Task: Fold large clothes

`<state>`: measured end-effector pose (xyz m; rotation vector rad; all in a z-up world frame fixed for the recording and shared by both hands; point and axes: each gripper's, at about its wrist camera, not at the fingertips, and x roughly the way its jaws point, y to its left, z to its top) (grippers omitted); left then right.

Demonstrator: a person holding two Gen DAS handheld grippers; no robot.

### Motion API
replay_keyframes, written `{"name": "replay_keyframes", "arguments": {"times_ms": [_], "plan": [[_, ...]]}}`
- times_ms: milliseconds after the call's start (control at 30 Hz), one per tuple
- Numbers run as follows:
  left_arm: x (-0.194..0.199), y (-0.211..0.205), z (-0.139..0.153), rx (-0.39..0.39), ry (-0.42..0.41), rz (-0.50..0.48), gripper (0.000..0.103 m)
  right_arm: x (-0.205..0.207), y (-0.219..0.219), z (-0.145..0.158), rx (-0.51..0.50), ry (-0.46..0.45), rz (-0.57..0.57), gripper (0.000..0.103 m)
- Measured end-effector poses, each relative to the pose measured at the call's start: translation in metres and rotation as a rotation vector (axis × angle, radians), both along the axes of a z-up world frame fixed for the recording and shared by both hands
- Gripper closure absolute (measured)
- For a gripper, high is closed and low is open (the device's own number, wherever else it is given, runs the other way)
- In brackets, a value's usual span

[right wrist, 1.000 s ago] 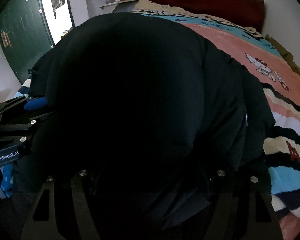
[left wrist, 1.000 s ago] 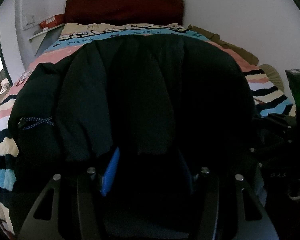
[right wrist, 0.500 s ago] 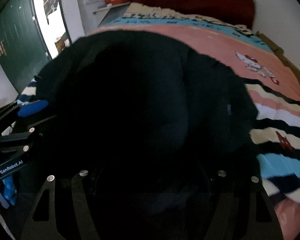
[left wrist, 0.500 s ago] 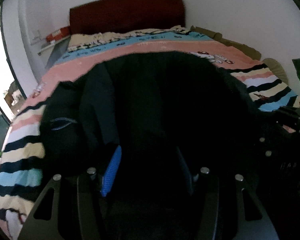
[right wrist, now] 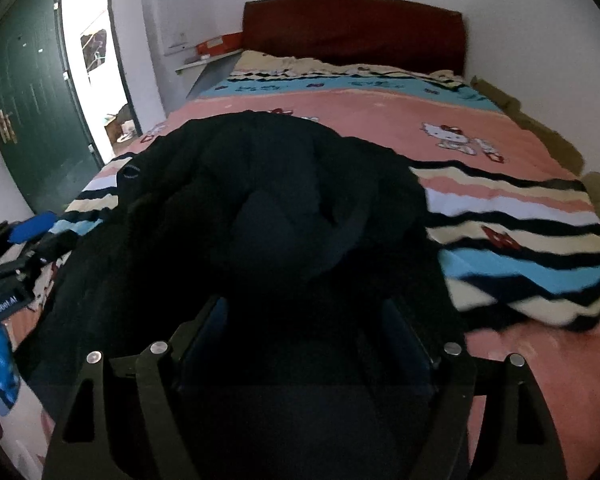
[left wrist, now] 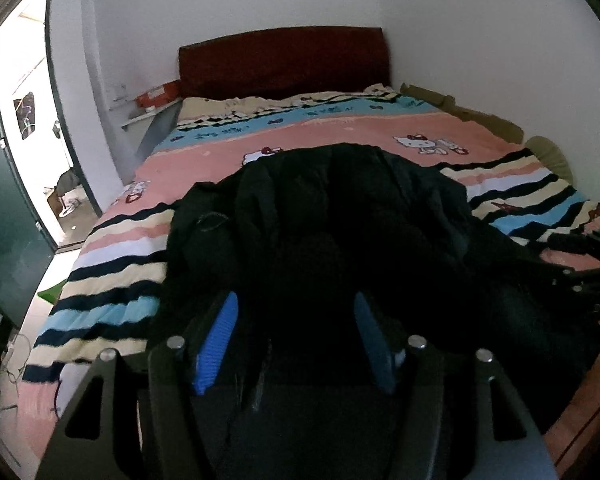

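A large black padded jacket [left wrist: 340, 216] lies bunched on the striped bed blanket [left wrist: 116, 256]; it also shows in the right wrist view [right wrist: 268, 200]. My left gripper [left wrist: 296, 332] has its blue-padded fingers [left wrist: 216, 344] spread wide apart, with the jacket's near edge lying between them. My right gripper [right wrist: 304, 340] stands wide too, with dark jacket cloth filling the gap between its fingers. The left gripper shows at the left edge of the right wrist view [right wrist: 24, 240]. Whether either one pinches cloth is hidden in the dark.
The bed has a dark red headboard [left wrist: 284, 60] against the white wall. A small shelf with a red box [left wrist: 156, 98] stands left of the headboard. A green door [right wrist: 32, 112] stands open at the left. An olive cloth [left wrist: 488, 120] lies along the bed's right side.
Both grippers have pulled back and lifted; the jacket, which filled both views, has dropped lower on the bed. Both sets of fingers now stand wider apart.
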<state>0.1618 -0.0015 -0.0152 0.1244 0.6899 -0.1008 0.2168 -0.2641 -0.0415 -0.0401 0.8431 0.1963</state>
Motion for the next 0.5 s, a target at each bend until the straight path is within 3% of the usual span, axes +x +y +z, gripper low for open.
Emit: {"name": "replay_keyframes", "arguments": {"times_ms": [500], "plan": [[-0.078, 0.005, 0.014, 0.021, -0.071, 0.037, 0.043, -0.076, -0.032, 0.016, 0.049, -0.051, -0.085, 0.019]]}}
